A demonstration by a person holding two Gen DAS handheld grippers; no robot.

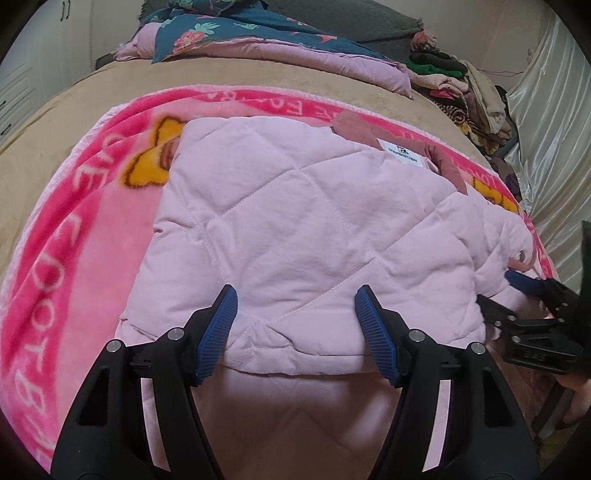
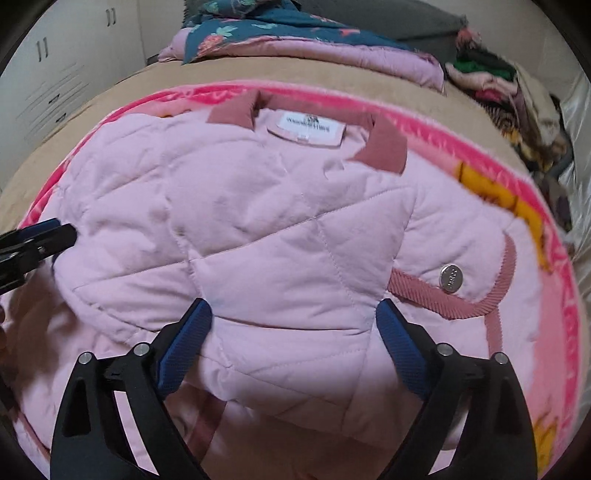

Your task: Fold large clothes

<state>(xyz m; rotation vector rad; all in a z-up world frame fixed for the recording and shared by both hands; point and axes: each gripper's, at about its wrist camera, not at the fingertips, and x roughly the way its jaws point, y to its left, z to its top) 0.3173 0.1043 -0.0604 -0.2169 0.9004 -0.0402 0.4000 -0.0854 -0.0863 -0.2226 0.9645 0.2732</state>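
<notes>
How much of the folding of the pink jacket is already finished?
Done: the jacket lies on the pink blanket, one side folded across. In hand: both tools, left and right, stand open over its near edge, gripping nothing. Left: probably folding it shorter, toward the collar.

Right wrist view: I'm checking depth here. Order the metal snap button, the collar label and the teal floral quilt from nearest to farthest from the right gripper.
1. Metal snap button, just right of the right gripper.
2. Collar label, at the jacket's far edge.
3. Teal floral quilt, farthest back.

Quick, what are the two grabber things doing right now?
Left hand-held gripper: open, its fingers either side of the pink quilted jacket, not pinching it.
Right hand-held gripper: open wide over the jacket, holding nothing.
</notes>
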